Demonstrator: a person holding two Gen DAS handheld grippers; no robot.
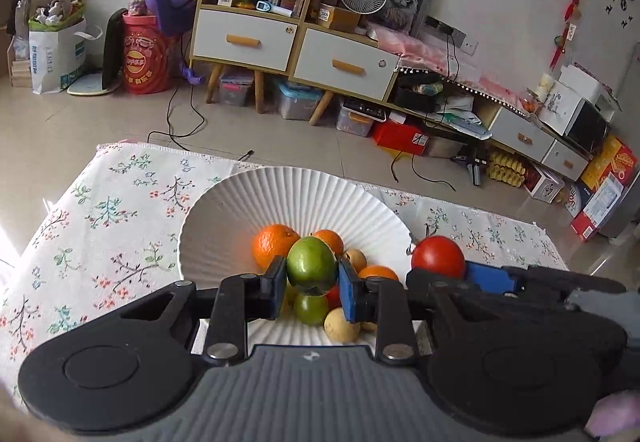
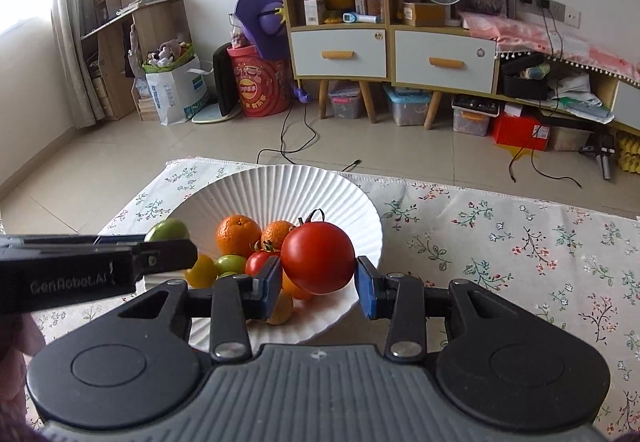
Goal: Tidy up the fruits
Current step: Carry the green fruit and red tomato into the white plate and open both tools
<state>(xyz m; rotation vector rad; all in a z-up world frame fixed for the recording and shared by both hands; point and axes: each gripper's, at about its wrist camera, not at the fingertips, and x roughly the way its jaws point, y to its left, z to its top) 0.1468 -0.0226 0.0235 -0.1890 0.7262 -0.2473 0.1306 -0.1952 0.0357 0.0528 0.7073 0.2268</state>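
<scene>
Above the white ribbed plate (image 1: pixel 288 197) on the desk (image 1: pixel 120 209), which wears a floral cloth, the left-wrist view shows the left gripper (image 1: pixel 312 282) with its blue-padded fingers (image 1: pixel 276 288) closed on a green fruit (image 1: pixel 312 265), held clear over the pile. In the plate beneath lie oranges (image 1: pixel 274 244), another green fruit (image 1: pixel 311 308) and small yellowish fruits (image 1: pixel 341 325). Just to the right, over the plate's right rim, the right gripper (image 1: pixel 466 276) holds a red tomato (image 1: pixel 438 257).

In the right-wrist view, the right gripper (image 2: pixel 316 282) has its fingers (image 2: pixel 365 292) pressed to both sides of the red tomato (image 2: pixel 318 258), its stem curling upward, above the plate's (image 2: pixel 280 185) near right part. At the left, the left gripper (image 2: pixel 168 256) reaches in over the plate's left rim, the green fruit (image 2: pixel 168 230) showing just above its fingers. Oranges (image 2: pixel 238 236), green and yellow fruits and a smaller tomato (image 2: pixel 258 264) rest in the plate. The desk's (image 2: pixel 500 242) right side shows only cloth.
</scene>
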